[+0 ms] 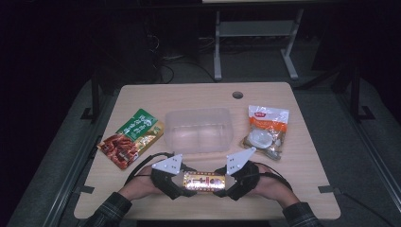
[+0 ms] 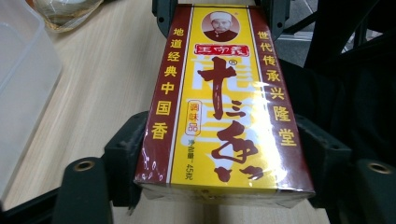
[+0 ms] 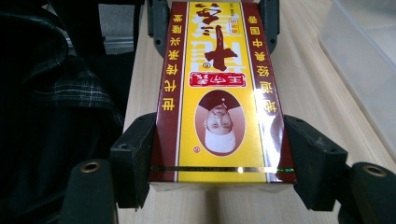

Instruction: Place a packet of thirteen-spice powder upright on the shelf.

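- Surface: a pale wood-grain bench (image 1: 142, 198) with rounded corners and a round cable hole (image 1: 237, 95) near its far edge.
- Room: dark; a carpeted floor (image 1: 359, 156) around the bench, and the white legs of another table (image 1: 217, 52) beyond it.
- On the bench: a clear plastic container (image 1: 199, 130) at the middle, a green-and-red sauce packet (image 1: 131, 138) to its left, an orange-and-white snack bag (image 1: 265, 131) to its right.
- Task object: a yellow-and-maroon seasoning box (image 1: 204, 181) lies lengthwise near the front edge, between the two tongs and just in front of the container.
- Left tongs (image 2: 219, 161): its jaws flank one end of the box, their pads against its long sides; clamped on it as far as the left gripper view shows.
- Right tongs (image 3: 222, 161): jaws clamped on the opposite end, pads against both long sides.
- Hard to make out: in the high view the jaws are hidden under the hands and grey plates (image 1: 168, 164); whether the box rests on the bench or is raised slightly cannot be told. The plaid sleeves (image 1: 106, 213) are cut off by the lower frame edge; the snack bag's printing is too small to read.
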Action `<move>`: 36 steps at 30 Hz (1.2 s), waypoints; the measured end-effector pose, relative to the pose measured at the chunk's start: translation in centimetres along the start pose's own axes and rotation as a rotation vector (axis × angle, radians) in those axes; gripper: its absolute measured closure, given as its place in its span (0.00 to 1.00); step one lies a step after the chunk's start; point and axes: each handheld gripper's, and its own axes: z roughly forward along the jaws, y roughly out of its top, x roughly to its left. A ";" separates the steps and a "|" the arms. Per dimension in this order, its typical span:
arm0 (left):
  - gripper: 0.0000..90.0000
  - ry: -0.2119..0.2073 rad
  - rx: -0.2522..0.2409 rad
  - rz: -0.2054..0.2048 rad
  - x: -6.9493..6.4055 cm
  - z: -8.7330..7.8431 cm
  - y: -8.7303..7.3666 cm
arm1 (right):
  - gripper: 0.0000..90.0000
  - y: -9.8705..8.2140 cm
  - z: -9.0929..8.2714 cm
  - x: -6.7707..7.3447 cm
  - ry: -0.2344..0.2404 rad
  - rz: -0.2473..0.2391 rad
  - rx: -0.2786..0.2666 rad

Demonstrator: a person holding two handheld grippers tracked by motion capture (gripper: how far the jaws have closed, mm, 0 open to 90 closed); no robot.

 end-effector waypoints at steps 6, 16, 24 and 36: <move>0.34 -0.011 0.005 0.001 0.1 -0.1 -0.1 | 0.35 0.0 0.1 -0.1 0.002 -0.012 -0.004; 0.35 0.005 0.021 -0.025 0.1 0.0 -0.2 | 0.22 -0.3 0.4 -0.5 -0.002 0.022 0.012; 0.35 0.032 0.012 -0.051 0.5 -1.0 -0.8 | 0.18 -1.2 -0.4 -0.8 -0.074 0.105 0.009; 0.35 0.057 0.008 -0.094 0.6 -2.1 -1.7 | 0.18 -4.2 -2.1 0.0 -0.207 0.259 0.024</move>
